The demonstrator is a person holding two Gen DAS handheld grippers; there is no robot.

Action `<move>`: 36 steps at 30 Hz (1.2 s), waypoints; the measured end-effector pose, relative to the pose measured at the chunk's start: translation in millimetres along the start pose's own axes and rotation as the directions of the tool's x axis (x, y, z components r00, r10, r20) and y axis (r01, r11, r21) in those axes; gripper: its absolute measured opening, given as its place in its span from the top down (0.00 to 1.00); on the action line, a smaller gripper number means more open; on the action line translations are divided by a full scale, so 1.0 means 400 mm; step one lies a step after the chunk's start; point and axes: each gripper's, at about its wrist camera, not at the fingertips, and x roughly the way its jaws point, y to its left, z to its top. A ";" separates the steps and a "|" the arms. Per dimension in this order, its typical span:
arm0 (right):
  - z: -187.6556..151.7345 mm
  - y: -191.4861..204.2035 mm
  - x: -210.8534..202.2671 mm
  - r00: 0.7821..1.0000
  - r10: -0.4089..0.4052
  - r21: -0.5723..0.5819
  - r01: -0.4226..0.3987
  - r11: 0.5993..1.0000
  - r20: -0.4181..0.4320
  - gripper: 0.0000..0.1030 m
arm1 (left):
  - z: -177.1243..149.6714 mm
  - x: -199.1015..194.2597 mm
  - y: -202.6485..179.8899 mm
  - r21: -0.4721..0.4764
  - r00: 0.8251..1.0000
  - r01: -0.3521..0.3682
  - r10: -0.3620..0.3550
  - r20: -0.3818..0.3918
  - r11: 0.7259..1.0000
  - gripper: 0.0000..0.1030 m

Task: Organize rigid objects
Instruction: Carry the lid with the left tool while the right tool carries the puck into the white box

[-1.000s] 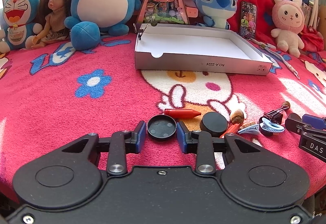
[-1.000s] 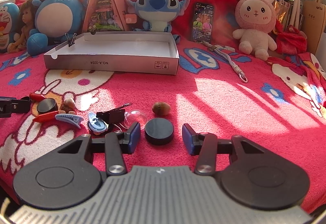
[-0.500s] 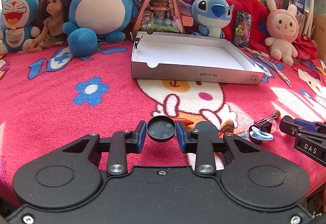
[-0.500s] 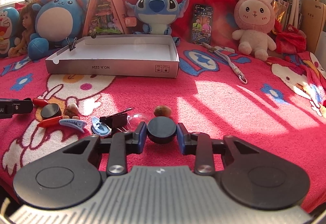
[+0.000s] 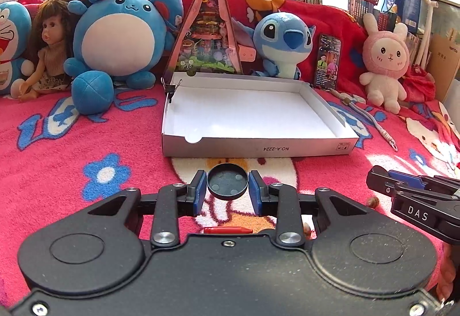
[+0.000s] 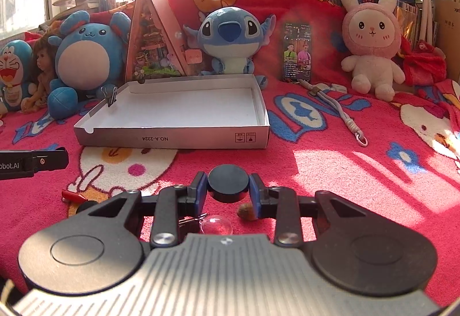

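My left gripper (image 5: 227,183) is shut on a round black lid (image 5: 227,181), hollow side up, lifted off the red blanket. My right gripper (image 6: 228,183) is shut on a black round puck (image 6: 228,182), also lifted. Ahead of both lies an open white cardboard box (image 5: 258,140) (image 6: 172,138), empty inside. Under the left gripper lies a red crayon (image 5: 228,229). Below the right gripper I see a clear dome (image 6: 216,225), a brown nut (image 6: 246,212) and a red crayon (image 6: 73,195). The right gripper's tip (image 5: 414,195) shows at the right edge of the left wrist view.
Plush toys, a doll (image 5: 49,57) and a triangular toy house (image 5: 208,34) line the back behind the box. A binder clip (image 6: 110,96) grips the box's far left corner. A phone (image 6: 297,53) leans on the red backrest, and a grey cord (image 6: 342,115) lies to the box's right.
The right gripper closed on the black puck and lifted it. The left gripper rose with the black lid in it. Both have come nearer to the white box.
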 end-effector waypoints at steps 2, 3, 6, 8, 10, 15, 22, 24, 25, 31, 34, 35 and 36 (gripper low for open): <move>0.015 0.000 0.012 1.000 0.012 0.008 -0.012 1.000 0.000 0.64 | 0.016 0.017 -0.003 -0.009 1.000 0.011 -0.011 -0.005 1.000 0.71; 0.021 -0.001 0.017 1.000 0.017 0.013 -0.017 1.000 -0.001 0.64 | 0.023 0.026 -0.004 -0.013 1.000 0.012 -0.012 -0.006 1.000 0.71; 0.043 -0.001 0.036 0.999 0.034 0.021 -0.034 0.999 -0.006 0.64 | 0.045 0.052 -0.010 -0.007 1.000 0.008 -0.008 -0.008 1.000 0.71; 0.057 0.002 0.049 0.999 0.036 0.013 -0.036 0.999 -0.008 0.64 | 0.058 0.066 -0.012 -0.004 1.000 0.007 -0.007 -0.009 1.000 0.71; 0.071 0.005 0.065 0.999 0.038 0.004 -0.038 0.999 -0.009 0.64 | 0.075 0.081 -0.014 0.001 1.000 0.006 -0.006 -0.011 1.000 0.71; 0.104 0.013 0.106 0.998 0.056 -0.009 -0.057 0.998 -0.024 0.64 | 0.118 0.121 -0.016 -0.001 1.000 -0.004 0.004 -0.019 1.000 0.71; 0.167 0.021 0.171 0.997 0.067 -0.009 -0.068 0.998 -0.050 0.64 | 0.174 0.201 -0.014 -0.015 0.998 -0.023 0.022 -0.061 1.000 0.71; 0.184 0.021 0.192 0.996 0.069 -0.007 -0.070 0.998 -0.060 0.64 | 0.187 0.224 -0.011 -0.027 0.997 -0.020 0.018 -0.079 0.999 0.71; 0.191 0.022 0.202 0.996 0.066 -0.009 -0.067 0.998 -0.066 0.64 | 0.194 0.236 -0.011 -0.029 0.996 -0.026 0.024 -0.086 0.999 0.71; 0.225 0.018 0.266 0.993 0.049 -0.009 -0.050 0.999 -0.108 0.64 | 0.217 0.293 -0.016 -0.002 0.992 -0.056 0.055 -0.115 0.998 0.71; 0.232 0.009 0.299 0.989 0.049 0.016 -0.047 0.999 -0.138 0.64 | 0.219 0.321 -0.014 -0.006 0.988 -0.060 0.058 -0.140 0.998 0.71; 0.232 0.006 0.310 0.988 0.049 0.024 -0.046 0.999 -0.148 0.64 | 0.218 0.327 -0.012 -0.007 0.988 -0.062 0.060 -0.144 0.998 0.71; 0.232 0.004 0.318 0.986 0.048 0.031 -0.044 0.999 -0.157 0.64 | 0.219 0.334 -0.012 -0.009 0.987 -0.066 0.064 -0.146 0.998 0.71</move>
